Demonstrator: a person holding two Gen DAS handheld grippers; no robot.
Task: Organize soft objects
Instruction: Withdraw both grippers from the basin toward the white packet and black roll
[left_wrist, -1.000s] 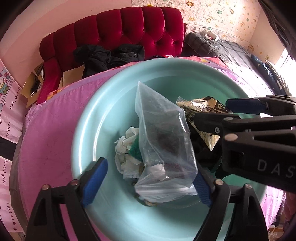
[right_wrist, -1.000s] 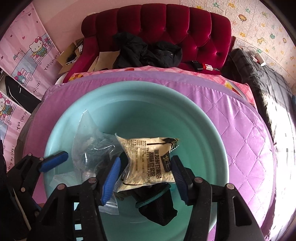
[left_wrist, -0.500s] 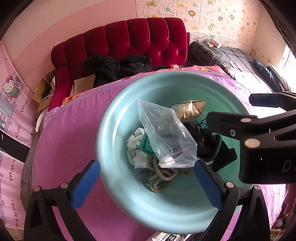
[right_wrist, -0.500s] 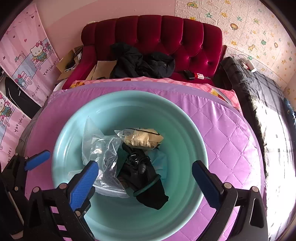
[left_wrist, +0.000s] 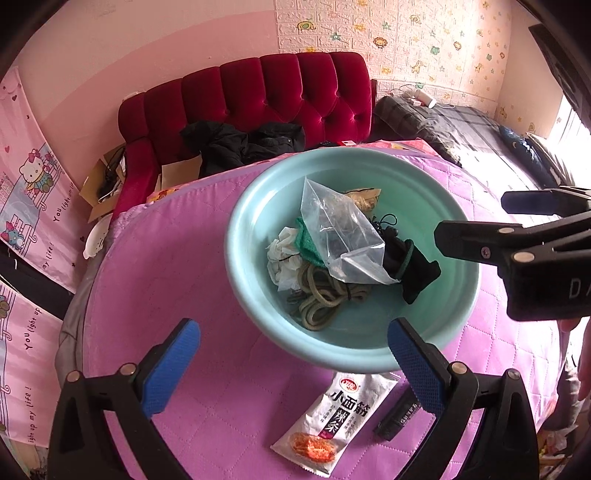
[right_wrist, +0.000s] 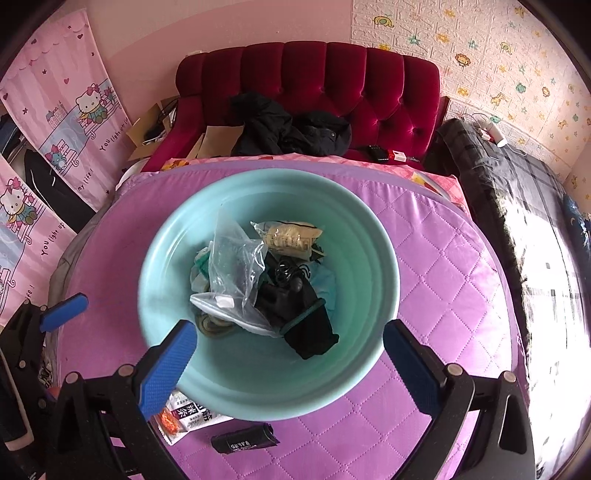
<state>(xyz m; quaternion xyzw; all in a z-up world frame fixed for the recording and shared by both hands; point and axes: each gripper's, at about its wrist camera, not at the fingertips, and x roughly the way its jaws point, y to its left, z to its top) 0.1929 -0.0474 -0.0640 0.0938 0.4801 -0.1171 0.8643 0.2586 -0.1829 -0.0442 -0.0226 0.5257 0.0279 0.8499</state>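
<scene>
1. Most soft things already lie in the basin (right_wrist: 376, 236): a clear bag (right_wrist: 236, 266), a beige packet (right_wrist: 291, 236), a black pouch (right_wrist: 306, 325), a rope (left_wrist: 321, 299) and a white cloth (left_wrist: 282, 254).
2. The left gripper (left_wrist: 291, 365) and the right gripper (right_wrist: 288, 362) have just opened; both jaws stand wide and hold nothing.
3. Still outside, just beside the basin's near rim on the table (right_wrist: 443, 258): a snack packet (left_wrist: 332, 417) and a small black tube (right_wrist: 243, 439).
4. Nothing blocks them.

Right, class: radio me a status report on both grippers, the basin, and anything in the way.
Left gripper and right gripper open, empty. Clear bag and beige packet lie in the teal basin. White snack packet and black packet outside it.
</scene>
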